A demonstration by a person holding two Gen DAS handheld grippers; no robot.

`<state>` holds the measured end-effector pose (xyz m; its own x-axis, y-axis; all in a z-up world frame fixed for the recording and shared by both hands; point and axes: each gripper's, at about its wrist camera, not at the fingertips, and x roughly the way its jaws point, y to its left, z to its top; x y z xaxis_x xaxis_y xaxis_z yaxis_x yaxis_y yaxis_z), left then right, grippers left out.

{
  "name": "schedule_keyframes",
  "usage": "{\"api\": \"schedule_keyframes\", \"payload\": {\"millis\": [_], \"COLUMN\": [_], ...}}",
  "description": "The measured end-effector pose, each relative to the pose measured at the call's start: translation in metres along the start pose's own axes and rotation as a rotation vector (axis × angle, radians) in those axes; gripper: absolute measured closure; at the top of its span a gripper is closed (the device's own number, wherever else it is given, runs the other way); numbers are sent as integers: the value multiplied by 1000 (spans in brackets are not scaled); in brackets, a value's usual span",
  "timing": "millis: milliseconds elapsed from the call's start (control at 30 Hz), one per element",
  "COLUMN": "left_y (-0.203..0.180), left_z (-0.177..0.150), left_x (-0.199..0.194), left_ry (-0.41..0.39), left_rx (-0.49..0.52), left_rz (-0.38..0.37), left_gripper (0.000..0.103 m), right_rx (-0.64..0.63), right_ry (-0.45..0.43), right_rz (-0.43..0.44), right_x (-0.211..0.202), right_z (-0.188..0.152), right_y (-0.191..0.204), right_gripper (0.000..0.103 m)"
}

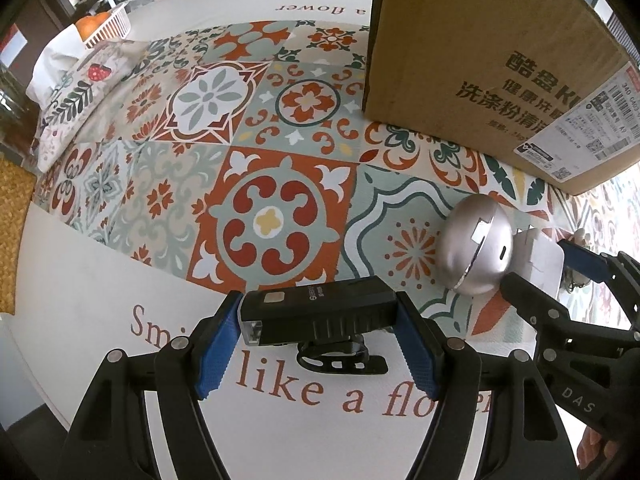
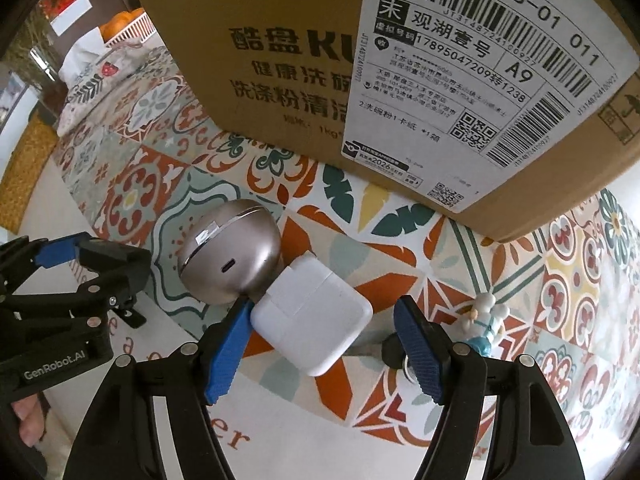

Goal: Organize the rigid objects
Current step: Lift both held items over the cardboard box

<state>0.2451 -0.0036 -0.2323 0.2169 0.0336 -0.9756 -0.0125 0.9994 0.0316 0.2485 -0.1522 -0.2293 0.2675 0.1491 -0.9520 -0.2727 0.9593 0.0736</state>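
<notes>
My left gripper [image 1: 318, 316] is shut on a black bike light [image 1: 320, 316], held across its ends just above the table; its strap mount hangs below. My right gripper [image 2: 320, 332] is open around a white power adapter [image 2: 316, 316] that lies on the table, touching the left finger, with a gap to the right finger. A silver egg-shaped device [image 2: 230, 252] lies against the adapter's far left corner; it also shows in the left wrist view [image 1: 476, 246]. A cardboard box [image 2: 320, 72] with a shipping label stands just behind them.
A patterned tablecloth [image 1: 256, 160] covers the white table. A small figurine [image 2: 484, 320] and a dark round item [image 2: 394, 350] lie by my right finger. A patterned pouch [image 1: 76, 96] and a white basket with oranges [image 1: 104, 26] sit at the far left.
</notes>
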Motion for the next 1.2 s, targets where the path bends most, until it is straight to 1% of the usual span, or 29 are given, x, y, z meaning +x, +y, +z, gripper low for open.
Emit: {"api": "schedule_keyframes", "payload": {"millis": [67, 100, 267, 467, 733, 1000, 1200], "left_y": [-1, -1, -1, -3, -9, -19, -25], "left_z": [-1, -1, -1, -2, 1, 7, 16], "left_x": [-2, -2, -8, -25, -62, -114, -151], "left_ry": [-1, -6, -26, -65, -168, -285, -380], "left_rx": [2, 3, 15, 24, 67, 122, 162], "left_rz": [-1, 0, 22, 21, 14, -29, -53], "left_gripper": [30, 30, 30, 30, 30, 30, 30], "right_rx": [0, 3, 22, 52, 102, 149, 173], "right_ry": [1, -2, -25, -77, -167, -289, -367], "right_rz": [17, 28, 23, 24, -1, -2, -20], "right_x": [1, 1, 1, -17, -58, -112, -148], "right_z": [0, 0, 1, -1, -4, -4, 1], "right_y": [0, 1, 3, 4, -2, -9, -13], "right_gripper": [42, 44, 44, 44, 44, 44, 44]}}
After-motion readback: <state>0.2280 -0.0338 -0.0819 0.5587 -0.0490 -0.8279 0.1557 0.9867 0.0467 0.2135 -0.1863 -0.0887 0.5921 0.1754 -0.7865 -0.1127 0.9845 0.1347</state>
